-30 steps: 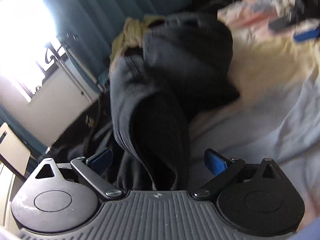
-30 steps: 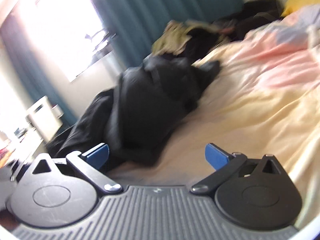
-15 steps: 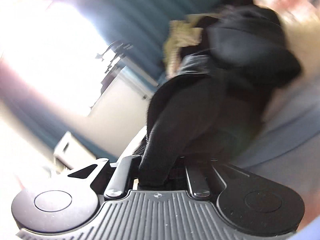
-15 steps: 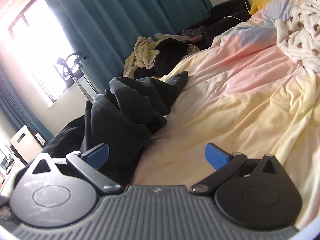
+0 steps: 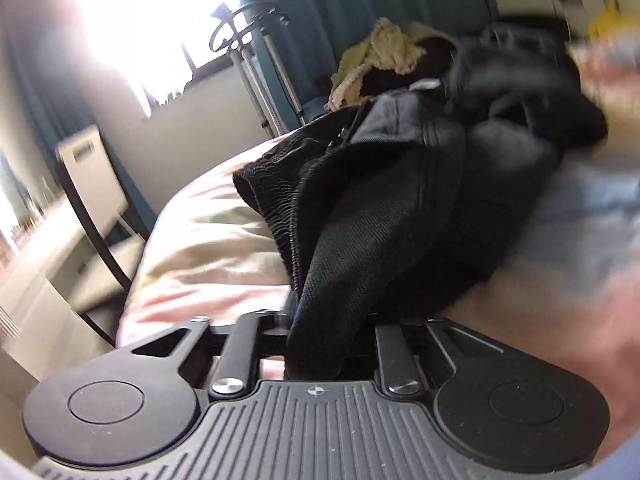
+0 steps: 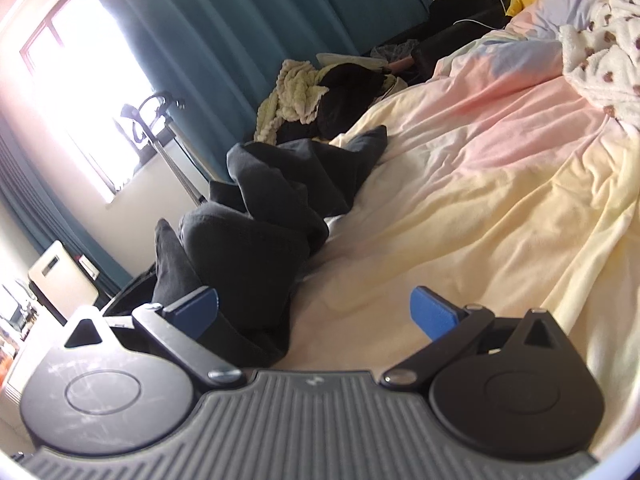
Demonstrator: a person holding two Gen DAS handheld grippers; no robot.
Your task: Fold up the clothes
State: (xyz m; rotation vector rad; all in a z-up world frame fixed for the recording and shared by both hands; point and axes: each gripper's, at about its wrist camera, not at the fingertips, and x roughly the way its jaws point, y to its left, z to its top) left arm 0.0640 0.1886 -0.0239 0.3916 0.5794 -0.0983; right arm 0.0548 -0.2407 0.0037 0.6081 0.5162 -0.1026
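The dark garment (image 5: 400,208) lay crumpled along the near edge of the bed (image 6: 460,208), filling the middle of the left wrist view and running from the lower left toward the centre of the right wrist view (image 6: 256,248), with a ribbed elastic band showing at its upper left edge in the left view. It looked like thick knitted or fleece cloth, soft and limp, so it would sag and bunch wherever it was lifted and would not hold any shape by itself; it seemed bulky rather than heavy, and not at all fragile or slippery. The left gripper (image 5: 328,344) was clamped on a thick fold of this cloth at the bottom centre of its frame, its jaws having just eased wider while the fabric remained pinched between them. The right gripper (image 6: 314,312) stood wide open at the bottom of its view, nothing between its blue pads (image 6: 434,312), its left pad just beside the dark heap. A single pinch on a bunched fold would probably drag the whole lump rather than spread it, so the better holds appeared to be the elastic band or a hem corner, one in each gripper, pulled apart to flatten the cloth on the pale bedspread. A pile of other clothes (image 6: 304,100) sat beyond, by the teal curtain (image 6: 248,20).
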